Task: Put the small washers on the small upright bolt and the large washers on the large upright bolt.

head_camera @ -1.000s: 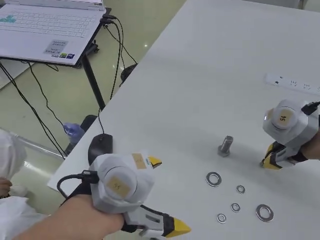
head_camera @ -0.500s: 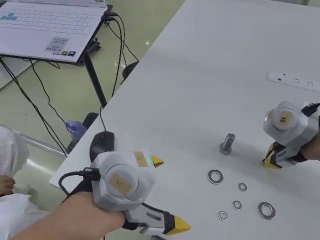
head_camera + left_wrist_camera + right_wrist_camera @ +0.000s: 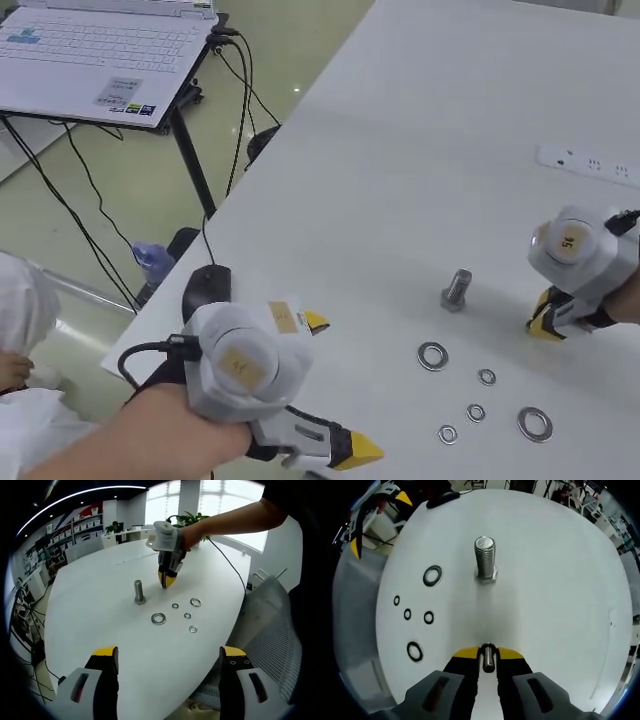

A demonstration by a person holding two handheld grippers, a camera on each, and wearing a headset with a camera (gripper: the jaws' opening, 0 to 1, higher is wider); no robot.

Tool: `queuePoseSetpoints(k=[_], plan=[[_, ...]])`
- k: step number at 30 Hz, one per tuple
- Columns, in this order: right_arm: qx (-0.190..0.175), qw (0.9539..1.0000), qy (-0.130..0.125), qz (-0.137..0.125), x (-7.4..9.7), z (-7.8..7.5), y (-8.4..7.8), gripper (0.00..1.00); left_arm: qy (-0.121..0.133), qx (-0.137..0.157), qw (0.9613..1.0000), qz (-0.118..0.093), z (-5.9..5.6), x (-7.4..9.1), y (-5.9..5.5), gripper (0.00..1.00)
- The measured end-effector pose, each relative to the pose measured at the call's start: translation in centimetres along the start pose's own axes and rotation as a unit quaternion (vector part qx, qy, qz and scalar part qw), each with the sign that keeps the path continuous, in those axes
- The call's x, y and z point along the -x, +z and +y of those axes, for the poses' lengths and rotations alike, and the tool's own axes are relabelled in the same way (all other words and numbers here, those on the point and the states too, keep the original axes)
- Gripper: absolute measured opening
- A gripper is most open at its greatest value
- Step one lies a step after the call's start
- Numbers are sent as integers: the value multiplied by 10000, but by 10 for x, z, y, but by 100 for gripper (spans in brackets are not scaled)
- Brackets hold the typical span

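At lower left of the head view, the left gripper (image 3: 336,388) sits low over the near edge of the table (image 3: 420,150), gripped from behind by a hand (image 3: 150,440). Its jaws are spread wide and hold nothing, the yellow tips aimed across the table. Large bolt (image 3: 456,290) stands upright mid-table. Nearer the person lie one large washer (image 3: 432,355), three small washers (image 3: 476,412) and a second large washer (image 3: 534,423), all flat and apart. At far right, the right gripper (image 3: 545,326) points steeply down, tips at the table, jaws clamped on the small bolt (image 3: 488,658), well apart from the large bolt.
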State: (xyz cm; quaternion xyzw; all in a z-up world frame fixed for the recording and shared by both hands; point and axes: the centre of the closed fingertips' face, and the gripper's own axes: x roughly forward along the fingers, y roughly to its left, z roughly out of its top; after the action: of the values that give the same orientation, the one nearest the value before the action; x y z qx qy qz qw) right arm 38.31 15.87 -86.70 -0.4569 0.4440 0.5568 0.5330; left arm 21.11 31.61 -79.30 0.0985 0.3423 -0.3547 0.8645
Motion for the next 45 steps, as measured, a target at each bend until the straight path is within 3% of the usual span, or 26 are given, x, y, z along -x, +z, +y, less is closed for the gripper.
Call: queuePoseSetpoints(k=[5,17,27,45], plan=[[-112,9999,17,-119,0,-1,3,20,25,-6,10000,3,1,0,0,82],[-62,9999,27,-91,13,-3,-4,26,26,-123,9999,9,0,1,5,82],[72,9998,-42,-191,24,-3,8,27,20,-136,9999,-1,-1,3,10,81],[405,9984,74,-395,35,20,30,27,91,-126,9998,-131,1,8,17,82]])
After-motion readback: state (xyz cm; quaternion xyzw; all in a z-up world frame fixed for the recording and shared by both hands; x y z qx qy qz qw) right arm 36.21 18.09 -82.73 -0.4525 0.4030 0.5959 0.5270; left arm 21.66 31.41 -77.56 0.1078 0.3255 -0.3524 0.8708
